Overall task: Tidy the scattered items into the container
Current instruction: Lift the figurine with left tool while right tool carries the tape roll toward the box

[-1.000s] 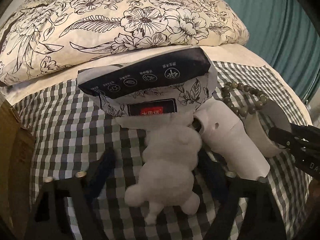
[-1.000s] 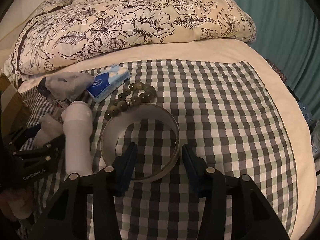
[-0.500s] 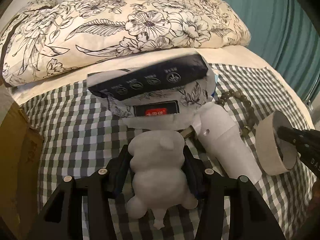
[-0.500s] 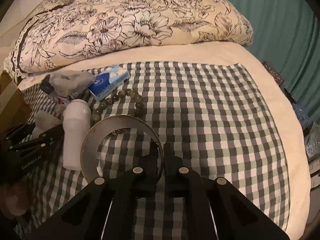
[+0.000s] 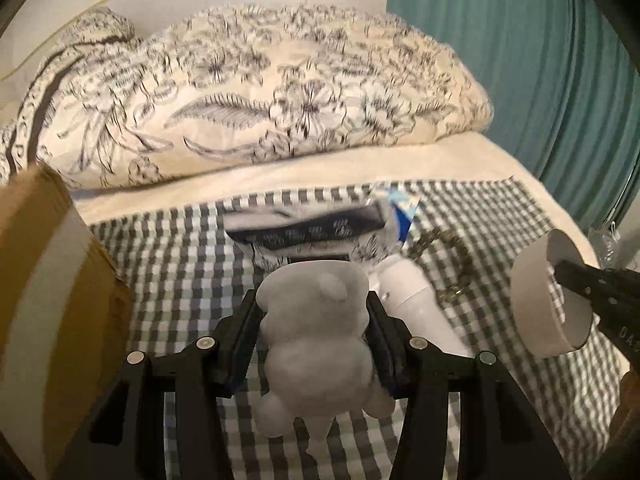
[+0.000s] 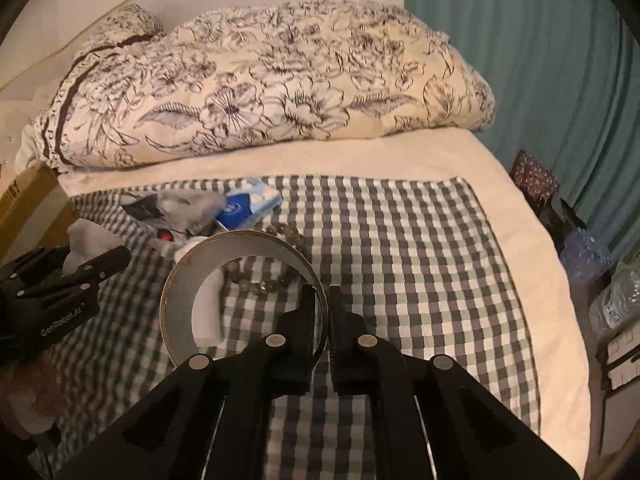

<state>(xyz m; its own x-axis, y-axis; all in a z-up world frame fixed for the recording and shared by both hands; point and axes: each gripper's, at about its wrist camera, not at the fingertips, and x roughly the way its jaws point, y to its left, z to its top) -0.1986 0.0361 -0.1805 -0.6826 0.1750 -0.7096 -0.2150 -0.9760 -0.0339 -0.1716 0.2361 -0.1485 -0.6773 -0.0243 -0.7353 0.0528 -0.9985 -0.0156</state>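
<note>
My left gripper (image 5: 312, 320) is shut on a white plush toy (image 5: 320, 344) and holds it above the checked cloth (image 5: 168, 264). My right gripper (image 6: 325, 312) is shut on the rim of a tape roll (image 6: 182, 292), lifted off the cloth; the roll also shows in the left wrist view (image 5: 536, 304). On the cloth lie a white bottle (image 5: 416, 304), a bead bracelet (image 6: 256, 280), a floral pouch (image 5: 304, 236) and a blue tissue pack (image 6: 248, 206). The cardboard box (image 5: 44, 304) stands at the left.
A floral quilt (image 6: 280, 92) is piled at the back of the bed. A teal curtain (image 6: 560, 60) hangs on the right. Water bottles (image 6: 616, 304) and other clutter sit beyond the bed's right edge. The left gripper also shows in the right wrist view (image 6: 60, 284).
Both grippers have risen with their loads: the plush toy and the tape roll are now higher off the cloth. The left view has swung toward the cardboard box.
</note>
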